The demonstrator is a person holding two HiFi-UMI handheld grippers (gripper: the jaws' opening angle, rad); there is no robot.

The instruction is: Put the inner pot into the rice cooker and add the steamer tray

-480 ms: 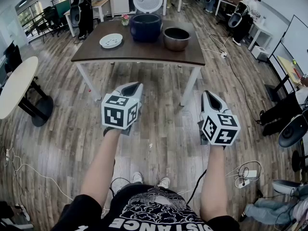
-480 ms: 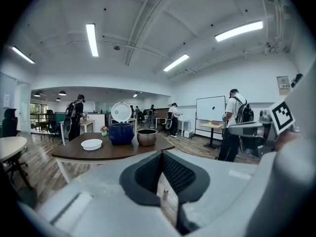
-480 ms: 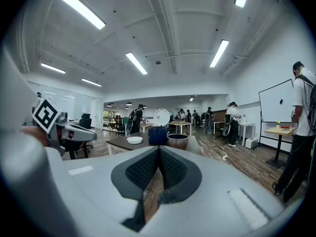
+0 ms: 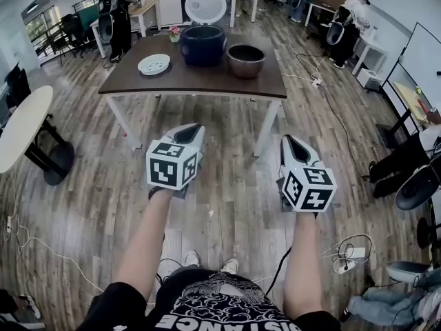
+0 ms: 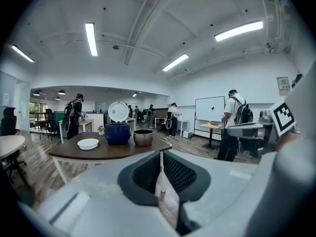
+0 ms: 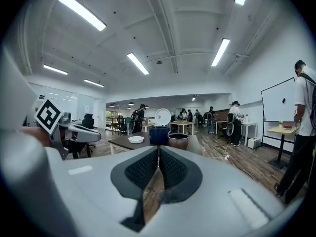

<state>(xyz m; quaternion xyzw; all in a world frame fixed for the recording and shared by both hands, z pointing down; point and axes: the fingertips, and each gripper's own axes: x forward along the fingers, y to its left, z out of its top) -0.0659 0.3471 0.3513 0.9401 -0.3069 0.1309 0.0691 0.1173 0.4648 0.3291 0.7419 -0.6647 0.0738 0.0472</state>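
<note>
On a dark brown table (image 4: 193, 80) ahead stand a dark blue rice cooker (image 4: 202, 44) with its white lid (image 4: 205, 5) up, a metal inner pot (image 4: 246, 60) to its right, and a white steamer tray (image 4: 154, 64) to its left. The same cooker (image 5: 118, 133), pot (image 5: 143, 137) and tray (image 5: 88, 143) show in the left gripper view. My left gripper (image 4: 193, 130) and right gripper (image 4: 289, 142) are both shut and empty, held over the wooden floor well short of the table. The right gripper view shows the cooker (image 6: 159, 135) and pot (image 6: 178, 140) far off.
A round white table (image 4: 21, 126) stands at the left. Cables and a power strip (image 4: 348, 259) lie on the floor at the right. Office chairs, desks and several people fill the back of the room. A whiteboard (image 5: 210, 108) stands at the right.
The table and its objects sit slightly higher and farther in the head view. Both grippers keep their place and stay shut.
</note>
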